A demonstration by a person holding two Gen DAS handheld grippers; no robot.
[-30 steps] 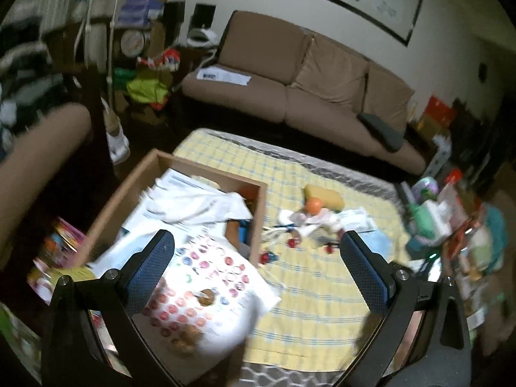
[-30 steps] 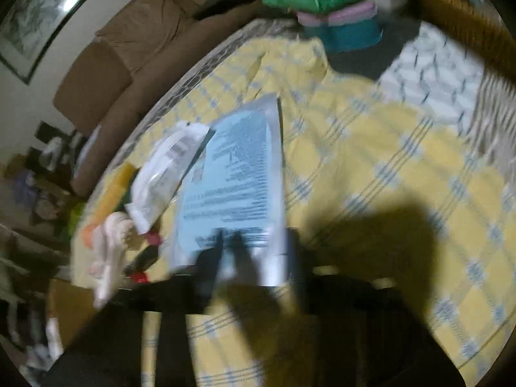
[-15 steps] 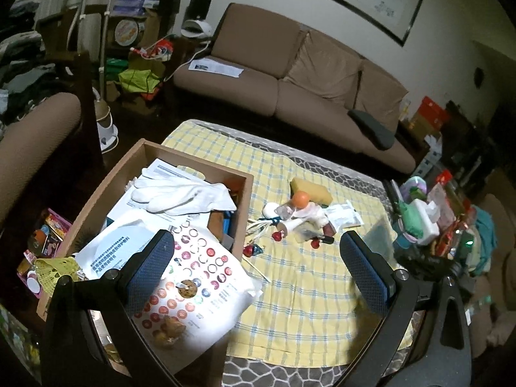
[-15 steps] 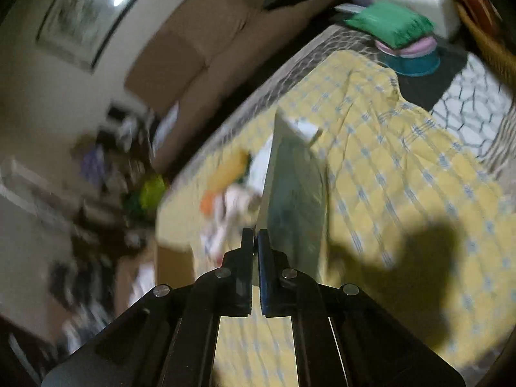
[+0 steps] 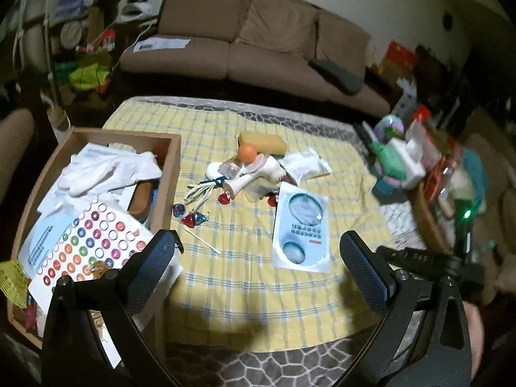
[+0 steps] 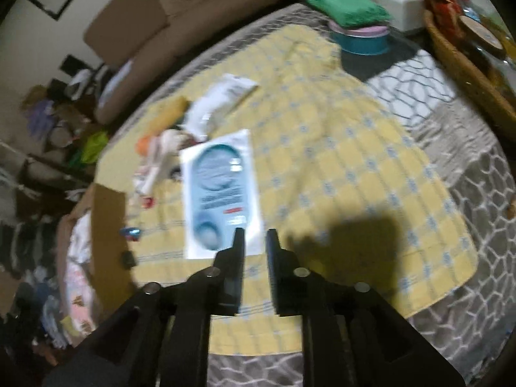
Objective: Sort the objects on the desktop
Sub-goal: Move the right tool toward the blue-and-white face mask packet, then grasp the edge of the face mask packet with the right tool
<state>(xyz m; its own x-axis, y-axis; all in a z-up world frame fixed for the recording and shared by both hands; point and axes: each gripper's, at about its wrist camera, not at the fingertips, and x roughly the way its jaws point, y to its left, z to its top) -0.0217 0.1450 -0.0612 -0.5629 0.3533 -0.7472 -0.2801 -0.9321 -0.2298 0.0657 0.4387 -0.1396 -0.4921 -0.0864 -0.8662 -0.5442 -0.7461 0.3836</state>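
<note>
A flat white-and-blue packet (image 5: pixel 301 230) (image 6: pixel 221 193) lies on the yellow checked cloth (image 5: pixel 245 277), face up. My right gripper (image 6: pixel 254 237) hovers just past its near edge, jaws slightly apart and empty. My left gripper (image 5: pixel 258 248) is wide open and empty above the cloth's near side. A pile of small items (image 5: pixel 254 171) lies mid-table: orange ball, yellow sponge, white packets, red and blue wrapped candies (image 5: pixel 192 217). A wooden box (image 5: pixel 174 174) at left holds white gloves, papers and a dotted sheet.
A brown sofa (image 5: pixel 258 48) stands behind the table. A tissue box and green cloth (image 5: pixel 400 161) sit at the table's right edge beside a cluttered basket (image 6: pixel 467 61). Grey patterned mat (image 6: pixel 467 225) shows around the cloth.
My right gripper has let go of the blue packet, which now lies flat on the cloth face up. The jaws have parted a little. My left gripper has shifted rightward.
</note>
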